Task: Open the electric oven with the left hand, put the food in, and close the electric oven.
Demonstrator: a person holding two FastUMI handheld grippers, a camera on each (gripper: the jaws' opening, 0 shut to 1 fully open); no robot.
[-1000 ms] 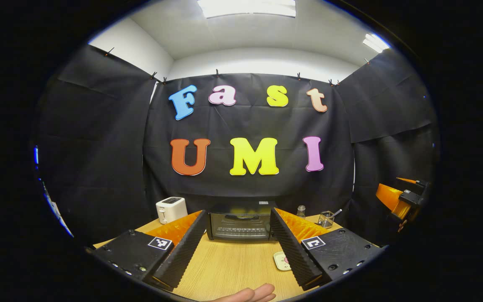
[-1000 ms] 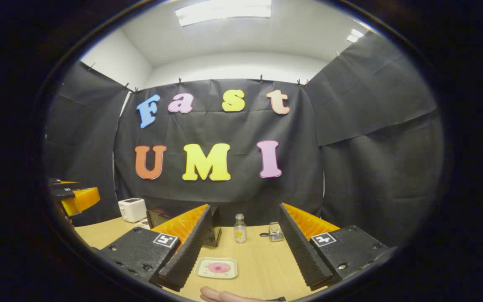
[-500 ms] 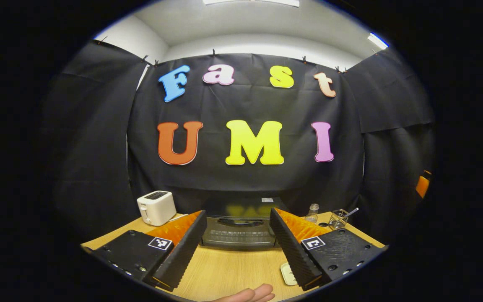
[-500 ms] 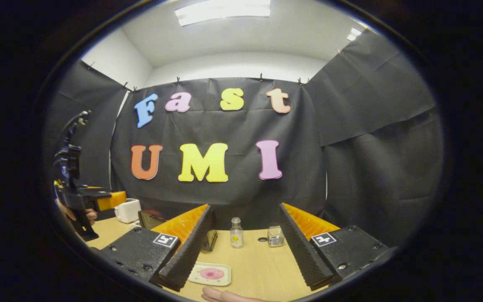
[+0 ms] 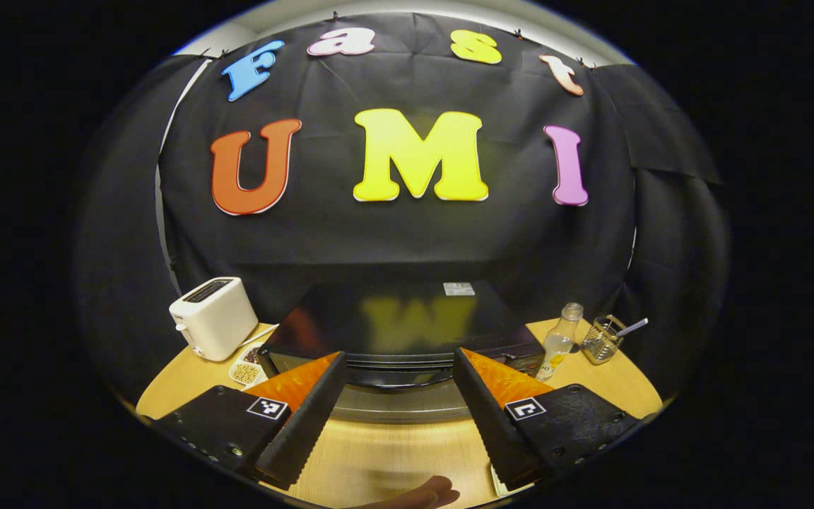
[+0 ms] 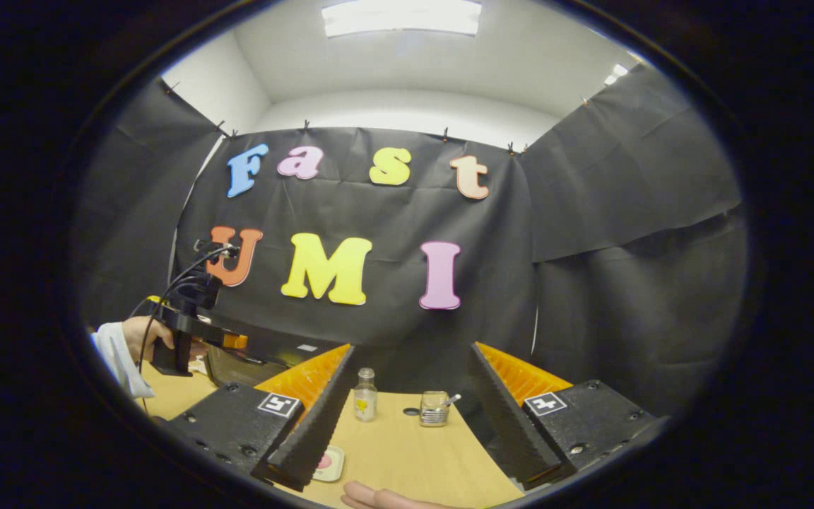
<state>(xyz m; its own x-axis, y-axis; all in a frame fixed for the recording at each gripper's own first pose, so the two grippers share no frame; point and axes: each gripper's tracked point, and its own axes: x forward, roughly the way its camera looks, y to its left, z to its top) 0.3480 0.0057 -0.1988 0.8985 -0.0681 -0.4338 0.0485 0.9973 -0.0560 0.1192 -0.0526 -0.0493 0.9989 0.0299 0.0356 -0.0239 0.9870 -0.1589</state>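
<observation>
The black electric oven (image 5: 393, 322) stands right ahead in the left gripper view, with its door up against the front. My left gripper (image 5: 400, 357) is open, and its fingertips hang just before the top edge of the oven's front. The right gripper view shows the same gripper (image 6: 234, 341) in a hand (image 6: 137, 334) over the oven (image 6: 241, 364). The food is a pink piece on a small white plate (image 6: 328, 463), half hidden behind my right gripper's left finger. My right gripper (image 6: 413, 350) is open above the table with nothing in it.
A white toaster (image 5: 213, 317) and a small dish of nuts (image 5: 246, 371) stand left of the oven. A glass bottle (image 5: 559, 343) and a wire basket (image 5: 603, 338) stand to its right. The wooden table (image 6: 407, 452) runs between my right gripper's fingers.
My left gripper has moved forward and tipped down, so the oven now looms close between its fingers. In the right gripper view the plate has slid left behind the left finger.
</observation>
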